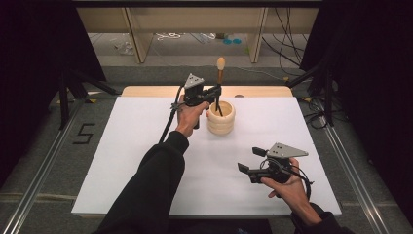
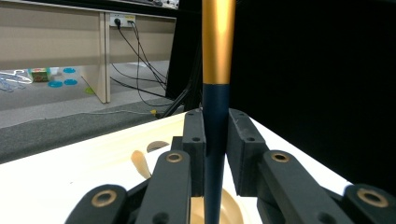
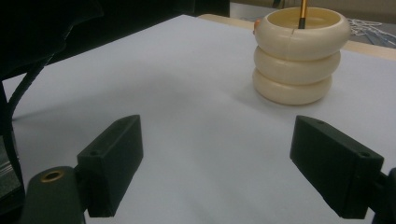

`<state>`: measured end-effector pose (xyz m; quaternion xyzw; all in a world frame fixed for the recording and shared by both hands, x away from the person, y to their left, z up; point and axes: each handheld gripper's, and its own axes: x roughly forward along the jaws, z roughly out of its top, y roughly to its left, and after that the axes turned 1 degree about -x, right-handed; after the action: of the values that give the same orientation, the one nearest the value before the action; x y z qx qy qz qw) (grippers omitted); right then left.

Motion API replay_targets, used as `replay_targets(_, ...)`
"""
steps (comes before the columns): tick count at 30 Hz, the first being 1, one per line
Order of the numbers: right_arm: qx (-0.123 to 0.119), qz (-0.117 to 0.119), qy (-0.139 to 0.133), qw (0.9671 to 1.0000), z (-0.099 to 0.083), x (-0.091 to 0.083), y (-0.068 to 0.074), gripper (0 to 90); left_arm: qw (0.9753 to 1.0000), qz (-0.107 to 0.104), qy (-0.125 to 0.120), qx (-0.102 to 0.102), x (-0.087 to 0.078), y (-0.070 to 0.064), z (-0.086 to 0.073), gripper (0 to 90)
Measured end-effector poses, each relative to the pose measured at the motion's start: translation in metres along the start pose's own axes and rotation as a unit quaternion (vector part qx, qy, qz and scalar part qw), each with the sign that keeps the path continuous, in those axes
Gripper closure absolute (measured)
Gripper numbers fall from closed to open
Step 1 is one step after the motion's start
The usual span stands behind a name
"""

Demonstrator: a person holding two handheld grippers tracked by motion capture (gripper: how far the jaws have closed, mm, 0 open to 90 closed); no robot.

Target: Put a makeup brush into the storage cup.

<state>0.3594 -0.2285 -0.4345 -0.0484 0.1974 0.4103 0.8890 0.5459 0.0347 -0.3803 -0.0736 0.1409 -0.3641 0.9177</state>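
Nearest the person, the right gripper (image 1: 252, 164) hovers low over the white table (image 1: 146, 161) near its front right corner, its jaws spread wide with bare tabletop between them; the right gripper view shows the two black pads (image 3: 114, 158) well apart and nothing held.

Farther in, toward the middle of the back edge, stands a cream holder (image 1: 221, 117) shaped like three stacked rings, upright on the white surface. The left gripper (image 1: 217, 92) sits just above its mouth, jaws closed on the stem of a utensil (image 1: 220, 78) that stands upright with its lower end inside the holder. The left gripper view shows the stem (image 2: 216, 116), dark blue below and gold above, pinched between the pads; the pale rounded top rises above the gripper in the high view.

Behind the white sheet a strip of light wood (image 1: 146, 90) shows along the table's far edge. Beyond it lies grey floor, then pale wooden furniture legs (image 1: 136, 34), loose black cables (image 1: 282, 44) and small blue objects (image 1: 232, 41). Black curtains (image 1: 29, 48) close both sides; metal rails (image 1: 44, 161) run along the floor.
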Motion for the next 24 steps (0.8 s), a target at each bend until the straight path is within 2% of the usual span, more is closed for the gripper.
replay_targets(4,0.001,0.001,-0.002,1.0,0.0,0.0,0.0,17.9,1.0,0.0,-0.004,-0.008,0.004,0.002,-0.004,78.2)
replay_targets(5,0.0,-0.001,0.006,1.0,0.0,-0.001,0.0,17.9,0.9999,0.002,-0.005,-0.01,0.005,0.003,-0.004,78.2)
replay_targets(7,0.009,0.003,0.015,0.9998,0.001,-0.002,0.002,17.9,0.9999,0.003,-0.006,-0.01,0.007,0.005,-0.005,78.2)
replay_targets(10,-0.001,0.002,0.01,0.9999,0.001,-0.001,0.001,17.9,0.9999,0.006,-0.011,-0.003,0.008,0.006,-0.006,78.2)
replay_targets(13,0.001,0.002,0.011,0.9999,0.0,-0.001,0.001,17.9,0.9999,0.007,-0.007,-0.001,0.01,0.008,-0.009,78.2)
replay_targets(14,0.005,0.003,0.012,0.9999,0.001,-0.002,0.002,17.9,0.9999,0.008,-0.006,-0.006,0.01,0.008,-0.01,78.2)
replay_targets(15,0.002,-0.001,0.019,0.9998,0.001,-0.003,0.002,17.9,0.9999,0.01,-0.005,-0.003,0.011,0.009,-0.012,78.2)
replay_targets(17,0.003,-0.001,0.019,0.9998,0.001,-0.003,0.002,17.9,0.9999,0.01,-0.003,-0.005,0.012,0.01,-0.015,78.2)
replay_targets(18,0.005,0.006,0.005,1.0,0.0,0.0,0.002,17.9,0.9999,0.011,-0.004,-0.005,0.012,0.01,-0.016,78.2)
replay_targets(20,0.005,0.008,0.005,0.9999,0.0,0.0,0.002,17.9,0.9999,0.01,-0.002,-0.005,0.013,0.011,-0.019,78.2)
replay_targets(22,0.005,0.008,0.006,0.9999,0.0,0.0,0.003,17.9,0.9999,0.009,-0.002,-0.011,0.014,0.012,-0.021,78.2)
replay_targets(24,0.005,0.008,0.007,0.9999,0.0,0.0,0.003,17.9,0.9997,0.002,-0.003,-0.025,0.015,0.013,-0.023,78.1)
